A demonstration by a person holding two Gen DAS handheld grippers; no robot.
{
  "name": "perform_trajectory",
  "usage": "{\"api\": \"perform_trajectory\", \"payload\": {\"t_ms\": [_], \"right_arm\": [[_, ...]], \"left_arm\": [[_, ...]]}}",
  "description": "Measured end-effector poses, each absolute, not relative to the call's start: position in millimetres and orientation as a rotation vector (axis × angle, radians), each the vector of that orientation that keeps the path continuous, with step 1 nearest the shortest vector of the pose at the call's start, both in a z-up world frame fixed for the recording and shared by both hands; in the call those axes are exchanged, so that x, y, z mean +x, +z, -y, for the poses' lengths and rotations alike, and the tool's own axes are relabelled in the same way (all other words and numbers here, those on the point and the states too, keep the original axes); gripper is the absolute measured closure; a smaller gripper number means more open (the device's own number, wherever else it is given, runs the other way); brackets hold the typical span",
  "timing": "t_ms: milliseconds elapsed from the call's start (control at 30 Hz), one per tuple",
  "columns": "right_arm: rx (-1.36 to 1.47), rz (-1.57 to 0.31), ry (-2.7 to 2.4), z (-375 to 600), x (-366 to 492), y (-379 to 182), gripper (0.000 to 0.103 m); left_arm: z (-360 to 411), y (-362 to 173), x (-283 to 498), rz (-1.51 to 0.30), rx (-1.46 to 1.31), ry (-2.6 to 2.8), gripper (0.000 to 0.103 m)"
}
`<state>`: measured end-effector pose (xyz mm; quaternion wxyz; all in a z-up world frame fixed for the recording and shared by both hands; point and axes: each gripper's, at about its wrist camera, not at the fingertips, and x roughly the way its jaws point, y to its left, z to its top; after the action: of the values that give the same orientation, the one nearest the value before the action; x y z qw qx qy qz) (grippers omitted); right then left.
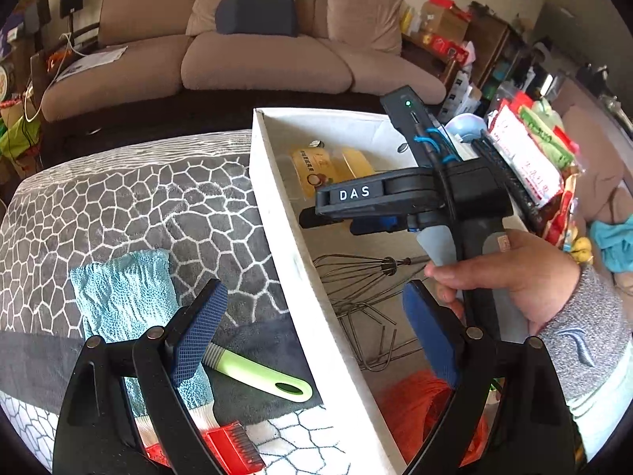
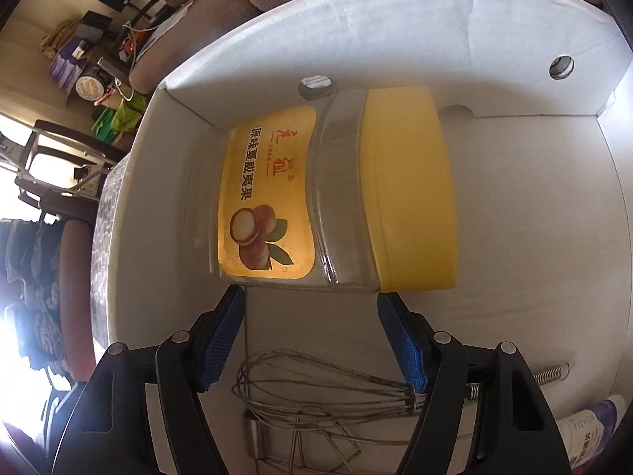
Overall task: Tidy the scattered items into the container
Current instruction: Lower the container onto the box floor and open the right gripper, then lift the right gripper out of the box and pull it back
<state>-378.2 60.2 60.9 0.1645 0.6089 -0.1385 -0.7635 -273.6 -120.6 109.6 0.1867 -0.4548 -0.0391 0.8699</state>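
The white box [image 1: 277, 213] stands on a patterned blanket. Inside it lie a clear jar with a yellow lid [image 2: 336, 194], a wire whisk [image 2: 324, 392] and an orange mesh item [image 1: 419, 407]. My right gripper [image 2: 310, 316] is open and empty inside the box, just short of the jar; it also shows in the left wrist view [image 1: 336, 217]. My left gripper [image 1: 312, 316] is open and empty, straddling the box's near wall. On the blanket lie a blue cloth [image 1: 122, 297], a green-handled tool [image 1: 261, 376] and a red brush [image 1: 233, 451].
A beige sofa [image 1: 261, 55] stands behind the blanket-covered surface [image 1: 118, 202]. Snack packets [image 1: 534, 158] lean at the box's right side. A purple-labelled bottle [image 2: 589, 431] lies in the box's near right corner. Shelves with clutter [image 1: 447, 35] stand at the far right.
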Motion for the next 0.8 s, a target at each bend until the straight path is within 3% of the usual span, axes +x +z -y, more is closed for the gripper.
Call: {"api": "perform_trajectory", "payload": {"t_ms": [200,333,667,800], "right_arm": [[1.731,0.323,-2.185,-55,-383,56,0.031],[1.716,0.410,-2.110,-62,-373,58,0.030],[1.458,0.585,-2.202,-131,-307,137,0.029],[1.313,0.556,-2.213,-129,-248,171,0.017]], "left_arm": [[118,102,-274,0.123,-1.290,2.427,0.014],[119,102,-270,0.117,-1.295,2.425,0.014],[148,122,-211,0.168,-1.300,2.424,0.014],[174,137,-163,0.215,-1.301,2.446,0.012]]}}
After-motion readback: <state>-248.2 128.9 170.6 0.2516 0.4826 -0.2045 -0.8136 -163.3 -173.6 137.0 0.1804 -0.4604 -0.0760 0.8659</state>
